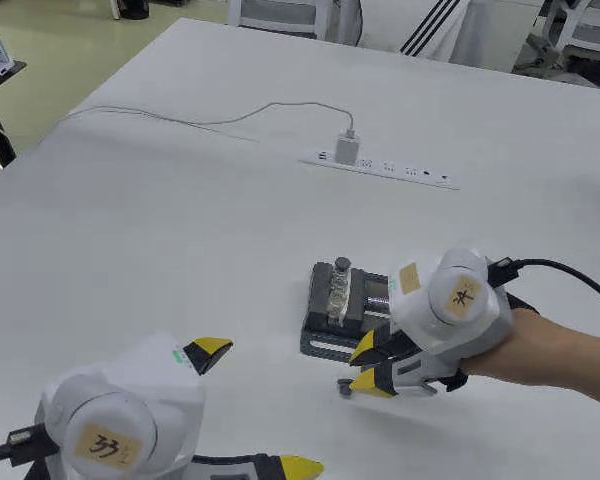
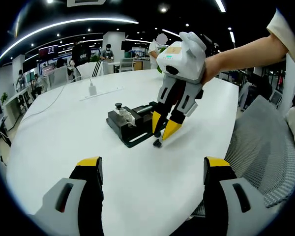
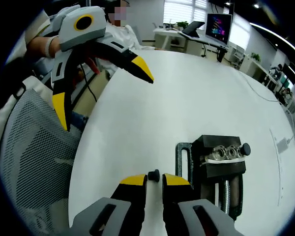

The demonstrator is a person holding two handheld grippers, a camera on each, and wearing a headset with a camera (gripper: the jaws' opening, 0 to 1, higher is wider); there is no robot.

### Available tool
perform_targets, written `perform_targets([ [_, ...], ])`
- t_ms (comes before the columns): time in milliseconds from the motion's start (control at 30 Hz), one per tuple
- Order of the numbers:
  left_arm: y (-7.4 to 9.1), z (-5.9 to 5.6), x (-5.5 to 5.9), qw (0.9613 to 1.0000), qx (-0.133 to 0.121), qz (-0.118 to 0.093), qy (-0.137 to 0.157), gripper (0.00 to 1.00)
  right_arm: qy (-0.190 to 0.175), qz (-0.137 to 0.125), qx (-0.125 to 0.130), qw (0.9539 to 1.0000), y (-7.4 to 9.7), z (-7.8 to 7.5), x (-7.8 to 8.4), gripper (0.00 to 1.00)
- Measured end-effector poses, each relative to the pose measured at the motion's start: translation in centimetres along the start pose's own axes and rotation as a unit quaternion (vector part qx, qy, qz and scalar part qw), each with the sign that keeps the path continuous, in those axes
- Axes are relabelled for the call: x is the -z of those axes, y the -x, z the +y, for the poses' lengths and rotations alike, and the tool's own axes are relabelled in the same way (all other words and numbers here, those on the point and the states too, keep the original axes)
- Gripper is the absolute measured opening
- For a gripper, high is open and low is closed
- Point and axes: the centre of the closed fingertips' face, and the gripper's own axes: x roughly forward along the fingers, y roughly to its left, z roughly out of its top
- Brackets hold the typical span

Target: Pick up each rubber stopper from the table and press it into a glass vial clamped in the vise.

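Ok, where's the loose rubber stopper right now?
In the right gripper view the stopper sits on the white table, just ahead of the right gripper's narrowly parted tips and to the left of the black vise.

Broad table (image 1: 160, 230) lies open left of the vise (image 1: 320, 335).

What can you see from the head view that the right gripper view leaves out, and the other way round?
Head view's own: the white body of the right gripper and the forearm holding it. Right gripper view's own: a mesh chair back and a lit screen on a far desk. Shared: the black vise with glass vials, a loose stopper by the right gripper's tips, and the left gripper, jaws open.
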Motion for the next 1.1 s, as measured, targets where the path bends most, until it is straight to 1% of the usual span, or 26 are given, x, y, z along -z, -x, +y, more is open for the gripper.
perform_targets([
  [100, 0.1, 0.1, 0.2, 1.0, -0.001, 0.001, 0.002, 0.83, 0.008, 0.005, -0.001, 1.0, -0.3, 0.0, 0.3, 0.06],
  [267, 0.3, 0.2, 0.5, 1.0, -0.004, 0.002, 0.005, 0.83, 0.006, 0.006, -0.003, 1.0, -0.7, -0.2, 0.4, 0.05],
  [500, 0.4, 0.4, 0.7, 0.9999, -0.007, 0.002, 0.01, 0.83, 0.007, 0.009, -0.011, 0.9999, -1.1, -0.1, 0.4, 0.02],
  [567, 0.5, 0.4, 0.7, 0.9999, -0.007, 0.002, 0.011, 0.83, 0.004, 0.006, -0.018, 0.9998, -1.1, 0.0, 0.3, 0.01],
  [633, 0.5, 0.4, 0.8, 0.9999, -0.006, 0.003, 0.011, 0.83, 0.005, 0.006, -0.018, 0.9998, -1.1, -0.1, 0.3, 0.01],
  [733, 0.5, 0.4, 0.9, 0.9999, -0.006, 0.004, 0.012, 0.83, 0.0, 0.004, -0.024, 0.9997, -1.1, 0.0, 0.3, 0.0],
  [800, 0.5, 0.4, 0.9, 0.9999, -0.007, 0.004, 0.012, 0.83, -0.013, 0.002, -0.03, 0.9995, -1.1, -0.1, 0.3, 0.0],
  [833, 0.6, 0.4, 0.9, 0.9999, -0.008, 0.004, 0.013, 0.83, -0.017, 0.005, -0.031, 0.9994, -1.1, -0.2, 0.4, 0.0],
  [933, 0.5, 0.4, 0.9, 0.9999, -0.008, 0.004, 0.013, 0.82, -0.001, 0.023, -0.033, 0.9992, -0.9, -0.1, 0.9, 0.0],
  [1100, 0.4, 0.3, 0.8, 0.9999, -0.005, 0.004, 0.012, 0.82, -0.012, 0.023, -0.027, 0.9993, -0.8, -0.2, 1.1, 0.0],
])
